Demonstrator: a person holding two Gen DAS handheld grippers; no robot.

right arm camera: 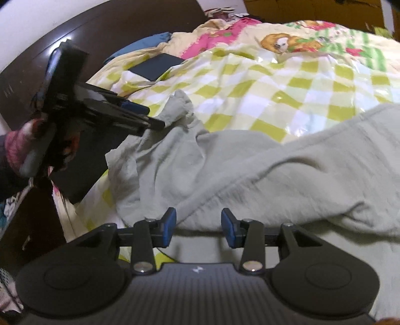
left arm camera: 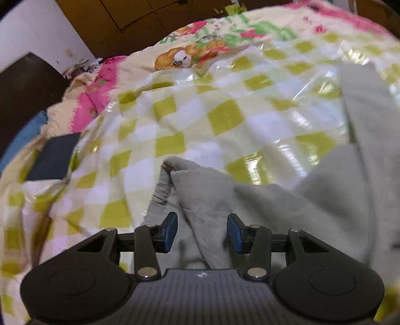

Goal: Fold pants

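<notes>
Pale grey-green pants (left arm camera: 287,207) lie crumpled on a bed with a green-and-white checked plastic sheet (left arm camera: 200,112). My left gripper (left arm camera: 202,231) is open, its blue pads either side of a raised fold of the pants near the waistband corner (left arm camera: 172,167). In the right wrist view the left gripper (right arm camera: 150,120) shows at the left, over the bunched waistband end (right arm camera: 180,105). My right gripper (right arm camera: 198,228) is open, with the pants (right arm camera: 250,170) bulging just ahead of its blue pads and cloth beneath them.
A dark flat rectangle (right arm camera: 157,66) lies on the sheet at the far left, seen also in the left wrist view (left arm camera: 53,157). A cartoon-print quilt (left arm camera: 200,50) covers the far bed. A dark headboard (right arm camera: 75,50) and wooden cupboards (left arm camera: 150,20) stand behind.
</notes>
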